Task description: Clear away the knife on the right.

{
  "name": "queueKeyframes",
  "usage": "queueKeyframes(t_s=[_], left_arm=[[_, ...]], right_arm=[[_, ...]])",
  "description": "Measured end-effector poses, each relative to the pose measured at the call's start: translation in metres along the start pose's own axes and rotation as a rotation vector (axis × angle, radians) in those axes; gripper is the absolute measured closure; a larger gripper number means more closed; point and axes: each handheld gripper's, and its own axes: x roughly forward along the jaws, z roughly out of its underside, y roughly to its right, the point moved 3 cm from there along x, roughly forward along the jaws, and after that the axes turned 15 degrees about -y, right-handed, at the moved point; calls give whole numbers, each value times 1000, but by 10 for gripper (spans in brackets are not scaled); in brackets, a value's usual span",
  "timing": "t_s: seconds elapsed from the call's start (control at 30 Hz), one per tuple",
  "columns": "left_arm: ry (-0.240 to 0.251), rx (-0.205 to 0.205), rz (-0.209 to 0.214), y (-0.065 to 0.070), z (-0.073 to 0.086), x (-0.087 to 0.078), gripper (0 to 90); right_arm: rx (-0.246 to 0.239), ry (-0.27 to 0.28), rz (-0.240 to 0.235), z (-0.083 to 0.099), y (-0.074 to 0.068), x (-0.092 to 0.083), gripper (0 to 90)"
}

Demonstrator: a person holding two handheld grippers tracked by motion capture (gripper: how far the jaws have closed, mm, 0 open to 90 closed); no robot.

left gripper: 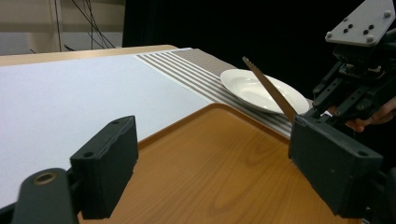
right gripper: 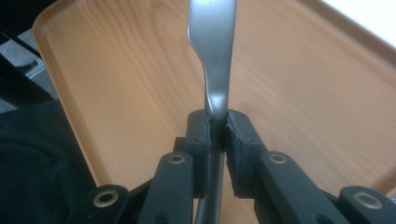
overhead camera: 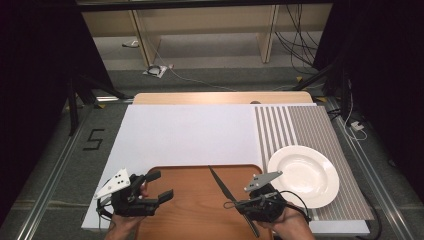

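The right gripper view shows the right hand-held gripper (right gripper: 217, 126) clamped on a knife (right gripper: 212, 56) at its neck, above the wooden tray (right gripper: 116, 84). In the high view the blade points away over the tray's far rim, near the white plate (overhead camera: 303, 175). The left hand-held gripper (overhead camera: 156, 186) gapes empty over the tray's left part.

We record one table knife (overhead camera: 226, 187), metal, grey, with a slim handle widening into a serrated blade. It is clamped at the neck between handle and blade, where the pads (right gripper: 239, 135) of the right gripper (overhead camera: 233, 204) press on both sides. It sits tilted over the wooden tray (overhead camera: 190, 210), blade tip raised toward the tray's far edge, handle end trailing toward the person.
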Motion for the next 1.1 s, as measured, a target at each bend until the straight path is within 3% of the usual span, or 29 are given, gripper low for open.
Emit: queueKeyframes(t_s=[0.67, 1.1], left_arm=[[-1, -2, 3, 0, 0, 1, 159], [0, -2, 4, 1, 0, 1, 159]], right_arm=[[-61, -210, 20, 0, -12, 25, 808], [-74, -313, 34, 2, -16, 45, 806]])
